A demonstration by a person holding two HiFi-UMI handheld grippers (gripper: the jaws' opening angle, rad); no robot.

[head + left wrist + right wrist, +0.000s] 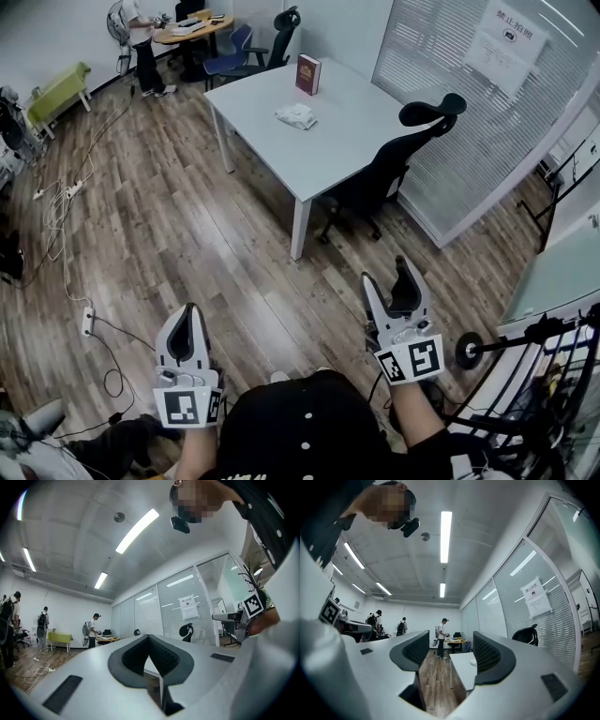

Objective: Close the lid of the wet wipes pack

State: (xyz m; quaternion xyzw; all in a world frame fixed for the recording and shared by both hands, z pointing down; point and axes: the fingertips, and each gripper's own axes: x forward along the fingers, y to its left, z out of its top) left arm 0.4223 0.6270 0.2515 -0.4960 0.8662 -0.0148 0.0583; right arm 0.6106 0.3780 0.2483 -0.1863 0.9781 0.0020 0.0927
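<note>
Head view: shows a small, soft white wet wipes pack (296, 116) lying on a white rectangular bench (347, 122) at the far middle, just on the near side of an upright dark red book (307, 74). Puts a black office chair (403, 155) at the bench's right edge, with brown wooden floor (187, 234) stretching from the bench back to the person. Has the grey left gripper (190, 319) at near left and the grey right gripper (387, 277) at near right, both well apart from the pack. Too small here to tell whether the lid stands up or lies flat.

Left gripper view: looks along the left gripper (149, 644). Jaws pressed together pad to pad, with nothing caught between them.

Right gripper view: looks along the right gripper (451, 651). Jaws spread wide and holding nothing. Through the gap, far ahead, the bench (461, 670) with a small pale thing on it, probably the pack (473, 663).

As a judgement: no part of the task done yet. Still to do: crossing the floor to the bench, reaching the pack, steadying it and pressing the lid down.
</note>
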